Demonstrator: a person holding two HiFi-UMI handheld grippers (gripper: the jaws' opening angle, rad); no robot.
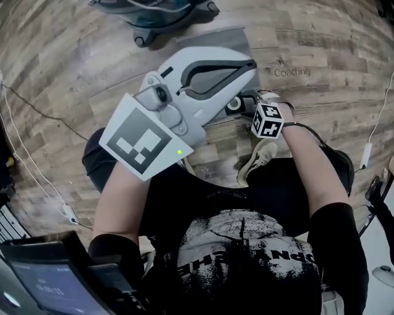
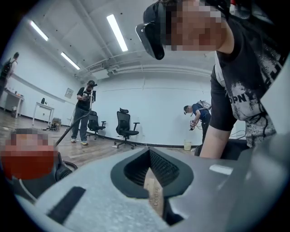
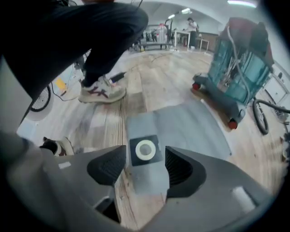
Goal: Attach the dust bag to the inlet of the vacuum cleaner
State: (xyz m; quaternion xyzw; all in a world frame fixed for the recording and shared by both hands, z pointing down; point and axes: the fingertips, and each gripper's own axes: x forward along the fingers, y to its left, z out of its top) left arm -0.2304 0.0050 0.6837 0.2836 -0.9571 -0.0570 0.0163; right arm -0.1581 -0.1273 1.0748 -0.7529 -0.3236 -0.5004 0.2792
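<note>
The grey dust bag (image 3: 181,127) lies flat on the wood floor, its black collar with a white ring (image 3: 145,150) at the near end. My right gripper (image 3: 145,165) hangs steeply above that collar, open, with the collar showing between the jaws and nothing touching the pads. In the head view the bag (image 1: 215,40) runs toward the teal vacuum cleaner (image 1: 157,15), and only the right gripper's marker cube (image 1: 268,120) shows clearly. My left gripper (image 1: 249,64) is held up level in front of me, shut and empty (image 2: 152,176). The vacuum (image 3: 240,68) stands just beyond the bag.
My shoe (image 3: 102,93) is planted left of the bag. Cables (image 1: 37,111) trail over the floor at the left, and a white lead (image 1: 367,154) at the right. A screen (image 1: 37,277) sits at the lower left. Office chairs (image 2: 124,129) and several people stand far off.
</note>
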